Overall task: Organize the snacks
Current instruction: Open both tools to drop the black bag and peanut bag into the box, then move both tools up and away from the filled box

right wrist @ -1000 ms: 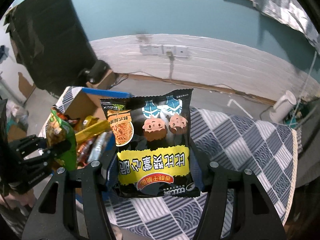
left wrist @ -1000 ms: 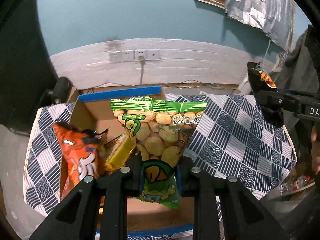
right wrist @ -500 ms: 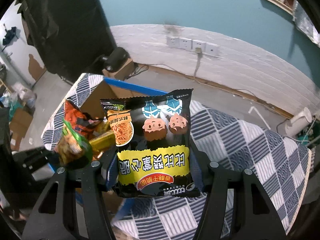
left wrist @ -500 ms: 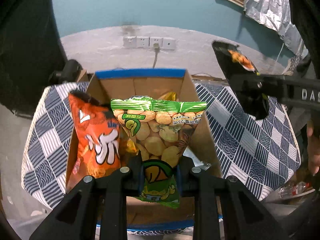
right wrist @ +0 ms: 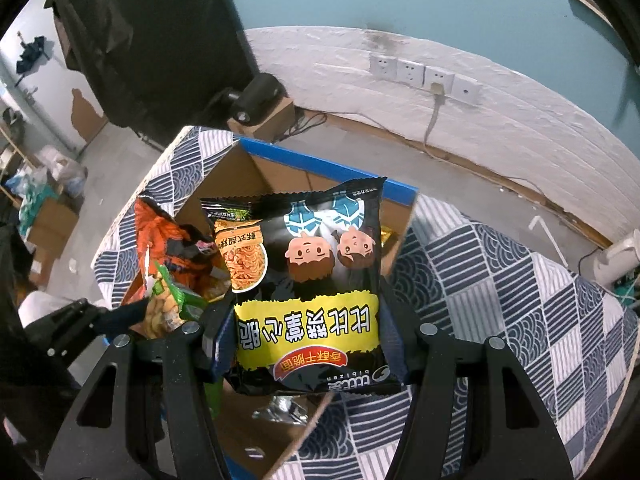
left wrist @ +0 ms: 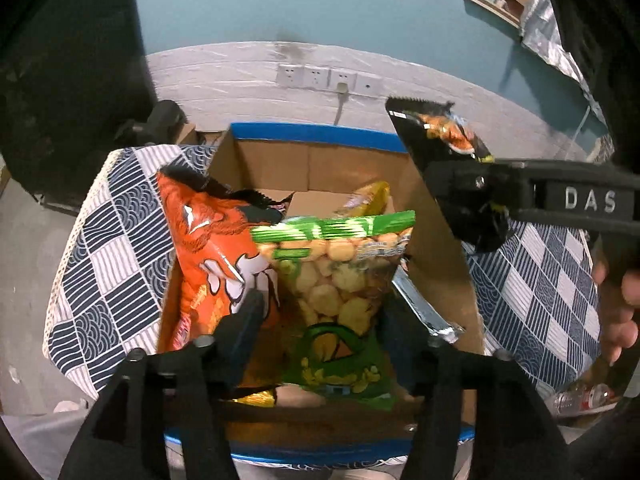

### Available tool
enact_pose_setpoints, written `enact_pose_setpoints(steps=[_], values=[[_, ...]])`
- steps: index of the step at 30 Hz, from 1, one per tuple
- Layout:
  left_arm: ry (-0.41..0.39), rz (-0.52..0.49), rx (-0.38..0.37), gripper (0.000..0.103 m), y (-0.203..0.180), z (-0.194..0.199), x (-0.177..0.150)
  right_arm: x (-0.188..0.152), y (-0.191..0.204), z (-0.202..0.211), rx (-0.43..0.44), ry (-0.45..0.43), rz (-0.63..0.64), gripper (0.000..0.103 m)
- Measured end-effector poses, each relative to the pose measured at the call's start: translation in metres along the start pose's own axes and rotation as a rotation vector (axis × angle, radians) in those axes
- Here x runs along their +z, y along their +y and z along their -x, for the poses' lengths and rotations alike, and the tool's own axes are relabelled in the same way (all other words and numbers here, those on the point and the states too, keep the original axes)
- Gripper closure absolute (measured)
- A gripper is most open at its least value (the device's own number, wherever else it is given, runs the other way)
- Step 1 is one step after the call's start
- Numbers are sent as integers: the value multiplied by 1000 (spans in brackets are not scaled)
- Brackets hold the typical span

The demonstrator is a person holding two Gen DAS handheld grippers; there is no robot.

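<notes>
**Two snack bags over the box**

The left gripper [left wrist: 320,320] has its jaws opening. The green bag of puffs [left wrist: 340,292] sits between the fingers, and they no longer press on it. The bag stands inside the cardboard box [left wrist: 320,164]. An orange chip bag [left wrist: 212,256] leans just to its left, and a silver packet [left wrist: 424,308] lies at its right, near the box wall. A yellow packet [left wrist: 368,200] peeks out at the far side.

The right gripper [right wrist: 308,320] is squeezing a black noodle snack bag [right wrist: 308,280] by its two sides. The bag hangs above the box's right edge. The box has blue tape on its rim and sits on a blue and white patterned cloth [right wrist: 500,320]. Far behind are a white wall strip and wall sockets [right wrist: 424,74].
</notes>
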State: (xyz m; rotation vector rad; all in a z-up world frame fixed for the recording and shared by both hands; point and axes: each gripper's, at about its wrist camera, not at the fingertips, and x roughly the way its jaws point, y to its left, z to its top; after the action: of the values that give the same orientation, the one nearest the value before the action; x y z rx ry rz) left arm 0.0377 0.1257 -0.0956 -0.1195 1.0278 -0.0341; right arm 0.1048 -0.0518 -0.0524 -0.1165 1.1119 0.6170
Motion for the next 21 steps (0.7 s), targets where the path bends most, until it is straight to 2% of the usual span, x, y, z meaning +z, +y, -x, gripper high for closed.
enact_pose_setpoints(steps=[5,6,7,8,9,11,21], values=[[-3,16,-19,34,6,2,4,5,8,-8,19,6,14,41],[-4,15,-18,32,5,2,4,5,9,-8,23,4,17,37],[-6,11,-12,28,4,3,4,5,10,-8,23,2,19,32],[-14,5,10,20,2,4,3,5,11,-6,19,-6,24,31],[-22,1,33,17,1,6,3,5,12,-4,15,-13,27,31],[-43,-11,64,15,0,9,3,5,12,0,14,-21,28,31],[-48,5,46,15,1,21,4,-6,-2,33,-36,-72,8,30]])
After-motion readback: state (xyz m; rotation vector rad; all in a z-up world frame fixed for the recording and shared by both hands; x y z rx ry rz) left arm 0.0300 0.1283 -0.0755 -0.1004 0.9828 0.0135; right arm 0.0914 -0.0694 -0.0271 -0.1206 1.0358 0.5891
